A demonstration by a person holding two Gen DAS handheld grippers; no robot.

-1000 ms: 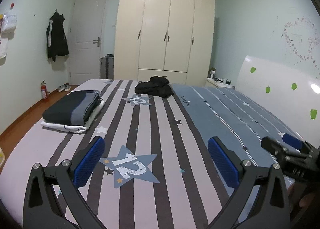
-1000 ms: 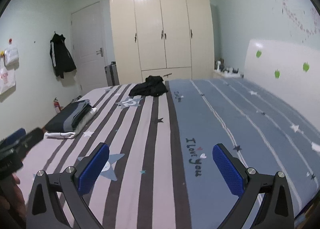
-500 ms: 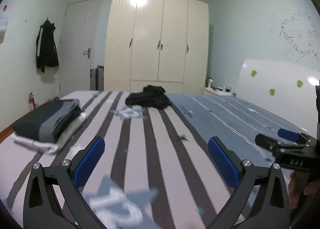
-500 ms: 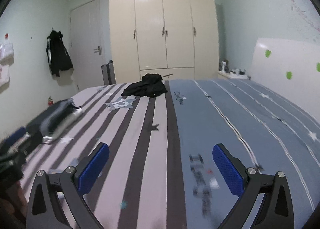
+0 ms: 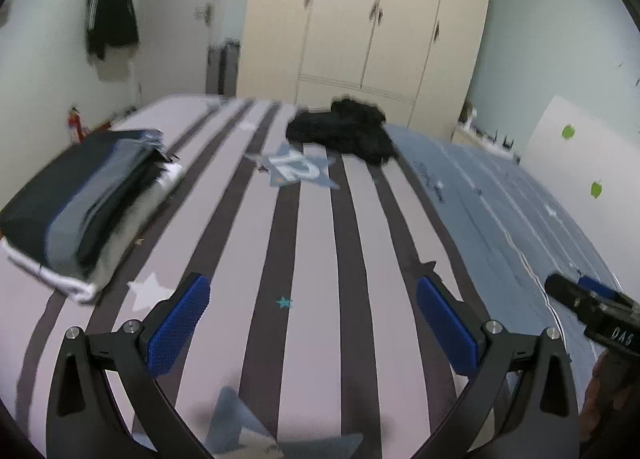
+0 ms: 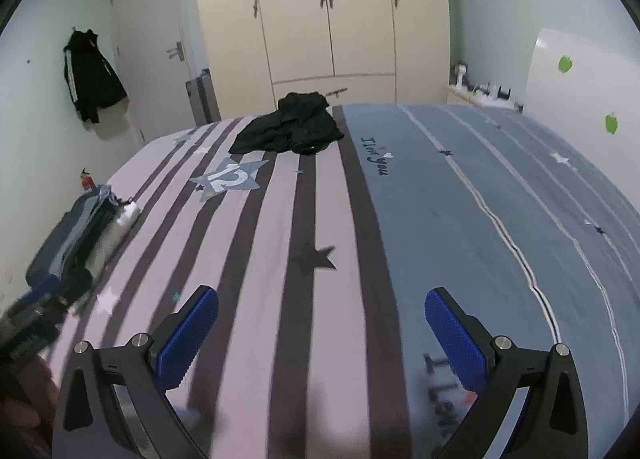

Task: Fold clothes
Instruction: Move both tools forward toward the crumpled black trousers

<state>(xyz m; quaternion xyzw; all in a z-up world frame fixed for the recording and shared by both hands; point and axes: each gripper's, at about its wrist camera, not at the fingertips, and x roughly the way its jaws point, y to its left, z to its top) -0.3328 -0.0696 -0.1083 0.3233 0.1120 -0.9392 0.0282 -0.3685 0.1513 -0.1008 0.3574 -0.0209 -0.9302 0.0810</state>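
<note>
Black garment (image 6: 290,131) lies crumpled far ahead; left hand-held gripper (image 5: 312,323) and right hand-held gripper (image 6: 322,333) hover level, jaws wide, empty.

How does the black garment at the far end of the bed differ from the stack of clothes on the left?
The black garment lies crumpled and unfolded; the stack is neatly folded in layers. The garment is all black; the stack mixes dark navy, grey and white. The garment sits near the wardrobe, the stack at the bed's left edge. Both rest on the striped cover.
</note>
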